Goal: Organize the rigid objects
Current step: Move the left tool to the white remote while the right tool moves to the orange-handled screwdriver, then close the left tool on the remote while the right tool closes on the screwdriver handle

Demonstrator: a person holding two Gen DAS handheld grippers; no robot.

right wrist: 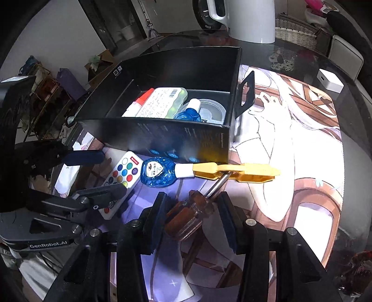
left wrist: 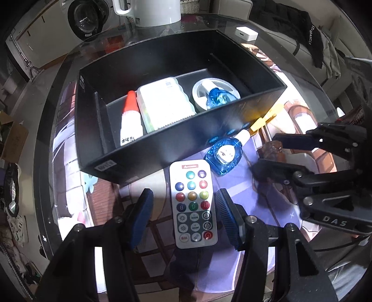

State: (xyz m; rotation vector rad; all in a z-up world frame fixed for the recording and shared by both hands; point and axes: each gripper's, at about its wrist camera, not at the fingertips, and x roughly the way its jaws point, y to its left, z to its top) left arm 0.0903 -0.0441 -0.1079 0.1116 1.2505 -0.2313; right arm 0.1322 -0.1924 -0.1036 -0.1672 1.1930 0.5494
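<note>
A white remote (left wrist: 193,204) with coloured buttons lies on the printed mat in front of the black box (left wrist: 209,130). My left gripper (left wrist: 183,199) straddles it, open, with a gap showing at each pad. Next to the remote lie a blue bottle (left wrist: 224,156) with a white cap and a yellow clip (right wrist: 237,173). A screwdriver with a brown handle (right wrist: 188,216) rests on the mat, its shaft running under the clip. My right gripper (right wrist: 191,204) stands open around that handle, pads close beside it. The box holds a red-capped glue bottle (left wrist: 130,120), a white case (left wrist: 162,104), a tape reel (left wrist: 209,88) and another blue bottle (left wrist: 217,98).
A white kettle (left wrist: 153,11) stands behind the box on the round glass table (right wrist: 353,120). A small white block (right wrist: 330,81) sits at the far right. A wicker basket (right wrist: 297,32) and dark clothing on a chair lie beyond the table's edge.
</note>
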